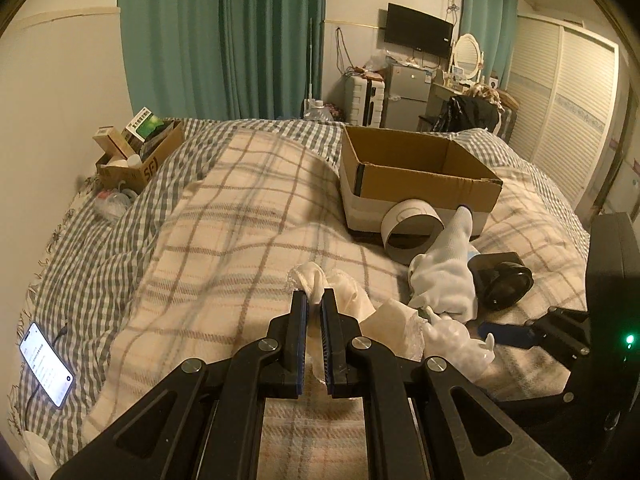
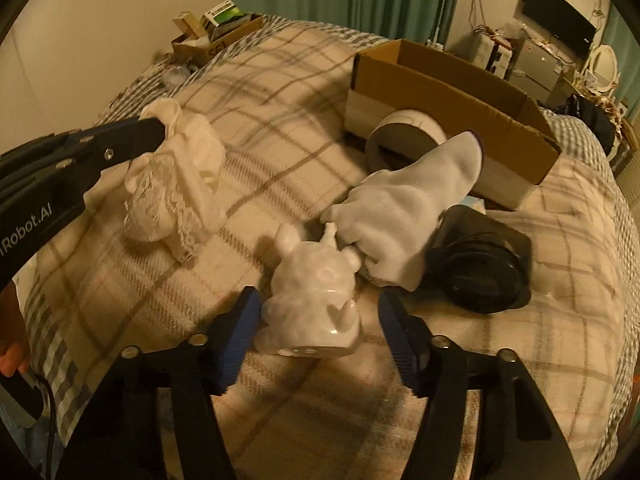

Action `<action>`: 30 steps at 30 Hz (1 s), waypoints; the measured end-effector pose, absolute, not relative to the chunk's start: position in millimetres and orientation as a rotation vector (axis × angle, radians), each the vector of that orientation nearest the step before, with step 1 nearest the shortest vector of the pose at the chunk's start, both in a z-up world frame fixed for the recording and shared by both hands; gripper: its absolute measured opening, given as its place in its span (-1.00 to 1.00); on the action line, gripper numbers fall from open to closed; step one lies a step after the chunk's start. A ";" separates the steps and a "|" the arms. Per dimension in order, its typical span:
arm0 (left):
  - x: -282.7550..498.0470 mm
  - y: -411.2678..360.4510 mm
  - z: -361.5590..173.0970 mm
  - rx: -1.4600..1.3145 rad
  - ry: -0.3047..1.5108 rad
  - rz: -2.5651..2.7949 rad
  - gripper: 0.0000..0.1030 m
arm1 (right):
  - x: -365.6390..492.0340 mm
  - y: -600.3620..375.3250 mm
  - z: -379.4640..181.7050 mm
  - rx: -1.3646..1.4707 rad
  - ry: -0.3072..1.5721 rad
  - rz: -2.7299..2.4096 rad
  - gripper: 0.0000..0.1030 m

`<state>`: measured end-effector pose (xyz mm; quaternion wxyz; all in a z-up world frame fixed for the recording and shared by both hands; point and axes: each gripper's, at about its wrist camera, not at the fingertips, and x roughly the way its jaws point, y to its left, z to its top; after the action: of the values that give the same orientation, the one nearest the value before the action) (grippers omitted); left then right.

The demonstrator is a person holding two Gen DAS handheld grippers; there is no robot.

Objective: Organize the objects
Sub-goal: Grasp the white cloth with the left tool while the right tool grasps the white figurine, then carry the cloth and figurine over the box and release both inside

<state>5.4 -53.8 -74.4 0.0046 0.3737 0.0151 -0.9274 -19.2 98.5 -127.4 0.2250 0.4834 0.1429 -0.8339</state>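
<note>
- I'm working in a home bedroom: a bed [image 1: 248,208] under a plaid blanket.
- Teal curtains [image 1: 220,36], wall TV [image 1: 419,30], small fridge [image 1: 408,92], vanity mirror [image 1: 467,55], louvred wardrobe [image 1: 560,108].

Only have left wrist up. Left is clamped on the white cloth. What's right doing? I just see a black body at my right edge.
Observer: The right gripper straddles the white figurine, one finger on each side. The pads are not pressing on it yet.
Operator: Figurine upright?
Observer: No, it lies on its side on the plaid blanket, flat base towards the right camera.
Operator: Cloth in left, plain?
Observer: The right wrist view shows a lace trim along the white cloth, which hangs from the left gripper down to the blanket.
Operator: Anything touching the figurine?
Observer: The white sock lies against its far end, and it also overlaps the black round object.
</note>
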 end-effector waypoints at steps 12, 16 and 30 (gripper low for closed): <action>-12.5 -52.8 -46.3 1.121 0.055 -2.959 -0.87 | -18.4 114.9 -64.1 1.122 0.359 -2.398 -0.03; -37.1 -44.7 -16.8 1.065 0.002 -3.014 -0.87 | -41.4 128.1 -16.0 1.005 0.341 -2.456 -0.03; -186.0 -0.6 34.2 1.000 -0.053 -3.092 -0.87 | -188.1 151.8 75.4 0.801 0.379 -2.649 -0.03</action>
<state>-186.0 -0.6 34.2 -0.0542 0.3074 -0.0162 -0.9499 -188.1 151.8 75.4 0.1734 0.2823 0.1337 -0.9340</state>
